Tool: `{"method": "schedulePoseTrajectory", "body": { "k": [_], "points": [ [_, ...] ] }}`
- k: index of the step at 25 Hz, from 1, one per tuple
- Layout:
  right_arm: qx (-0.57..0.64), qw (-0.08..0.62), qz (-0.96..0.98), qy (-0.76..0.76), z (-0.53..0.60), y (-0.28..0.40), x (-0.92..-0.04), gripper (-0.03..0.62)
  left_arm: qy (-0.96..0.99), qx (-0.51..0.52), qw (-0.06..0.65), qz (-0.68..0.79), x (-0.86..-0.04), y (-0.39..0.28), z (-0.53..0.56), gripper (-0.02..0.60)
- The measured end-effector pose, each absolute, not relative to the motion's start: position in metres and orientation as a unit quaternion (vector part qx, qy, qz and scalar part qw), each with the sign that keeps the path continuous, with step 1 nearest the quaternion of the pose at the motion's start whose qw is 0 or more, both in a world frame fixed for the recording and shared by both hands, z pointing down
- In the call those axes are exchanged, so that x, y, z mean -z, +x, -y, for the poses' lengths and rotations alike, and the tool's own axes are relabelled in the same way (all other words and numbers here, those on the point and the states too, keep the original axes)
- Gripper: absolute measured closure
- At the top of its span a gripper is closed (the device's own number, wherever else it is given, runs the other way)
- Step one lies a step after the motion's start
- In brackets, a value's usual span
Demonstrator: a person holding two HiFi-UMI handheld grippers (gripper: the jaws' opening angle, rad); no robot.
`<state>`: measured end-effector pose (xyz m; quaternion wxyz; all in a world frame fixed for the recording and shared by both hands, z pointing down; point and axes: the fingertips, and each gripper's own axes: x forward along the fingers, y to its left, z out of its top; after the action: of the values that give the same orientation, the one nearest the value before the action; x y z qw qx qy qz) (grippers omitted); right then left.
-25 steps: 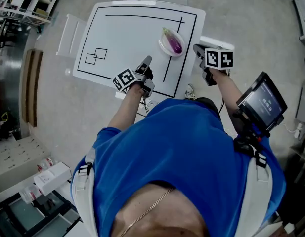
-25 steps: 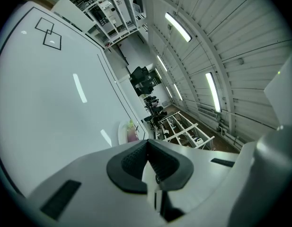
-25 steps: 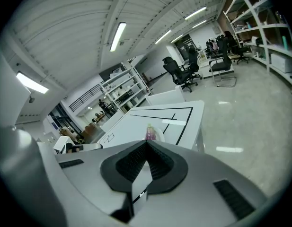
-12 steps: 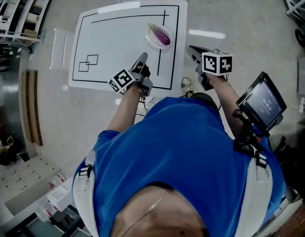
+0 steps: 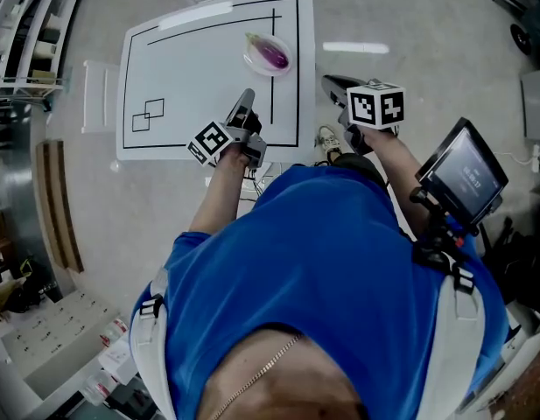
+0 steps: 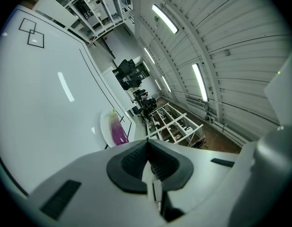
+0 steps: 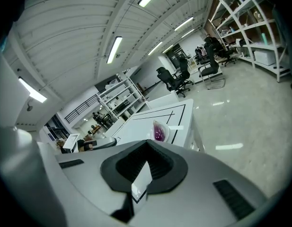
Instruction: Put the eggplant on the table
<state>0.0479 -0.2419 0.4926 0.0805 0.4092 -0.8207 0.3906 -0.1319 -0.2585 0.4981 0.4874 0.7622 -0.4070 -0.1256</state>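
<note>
Logging a shift since a second ago: finding the white table (image 5: 191, 68) and its load sitting higher and further left in the head view, with both grippers keeping much the same pose.

Noting the table standing on a grey floor (image 5: 410, 24) and carrying two small overlapping squares (image 5: 147, 115) drawn near its left edge.

Finding the left gripper (image 5: 246, 101) hovering over the table's near edge, clenched on nothing, jaws pressing together.

Finding the right gripper (image 5: 329, 83) hanging off the table's right side above the floor, likewise clenched and empty.

Locating a shallow pale plate (image 5: 262, 71) on the far right part of the table, straddling a black line (image 5: 272, 94) and holding only the eggplant (image 5: 273, 54).

Recording the eggplant lying flat in that plate, its long axis running diagonally. Noting the pale green stem end pointing away toward the table's far left, and the rounded end pointing back toward the right gripper.

Observing glossy violet skin on a short, plump body.
</note>
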Motion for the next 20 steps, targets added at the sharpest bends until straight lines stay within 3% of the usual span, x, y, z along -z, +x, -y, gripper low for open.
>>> {"method": "schedulePoseTrajectory", "body": {
  "k": [20],
  "points": [
    [-0.376, 0.098, 0.822, 0.416, 0.2382, 0.0448, -0.4937, 0.592, 0.776, 0.108, 0.480, 0.395, -0.4981, -0.1226, 0.2630, 0.574]
  ]
}}
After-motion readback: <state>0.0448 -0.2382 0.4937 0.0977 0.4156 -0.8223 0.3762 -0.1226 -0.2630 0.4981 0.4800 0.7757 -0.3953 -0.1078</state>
